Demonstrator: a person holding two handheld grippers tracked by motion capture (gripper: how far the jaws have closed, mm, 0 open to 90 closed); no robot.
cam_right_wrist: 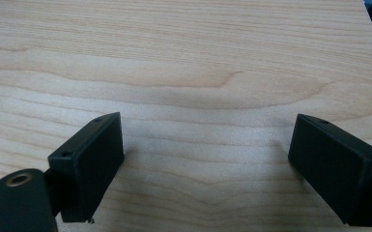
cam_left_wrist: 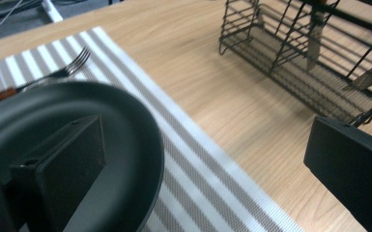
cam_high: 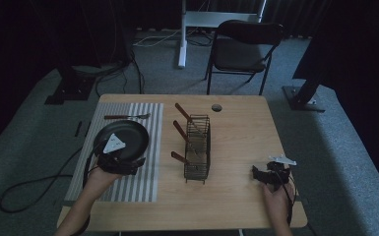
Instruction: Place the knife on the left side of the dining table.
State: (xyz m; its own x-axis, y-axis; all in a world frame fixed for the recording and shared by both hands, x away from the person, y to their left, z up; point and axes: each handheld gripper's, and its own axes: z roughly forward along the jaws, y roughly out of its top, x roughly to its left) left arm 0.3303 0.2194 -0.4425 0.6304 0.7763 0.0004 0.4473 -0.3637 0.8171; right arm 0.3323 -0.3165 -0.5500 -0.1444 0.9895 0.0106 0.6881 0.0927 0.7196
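Plate (cam_high: 125, 136), dark, sits on striped placemat (cam_high: 147, 172) at table's left, fork (cam_high: 126, 116) beyond it. Left gripper (cam_high: 115, 160) at plate's near rim, jaws wide apart, one over the plate, gripping nothing. Wire rack (cam_high: 197, 147) mid-table. Right gripper (cam_high: 263, 174) on bare wood, jaws wide, empty.

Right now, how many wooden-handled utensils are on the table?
4: a fork lies on the striped mat behind the dark plate, and three handles stick out of the wire rack. More may be hidden inside.
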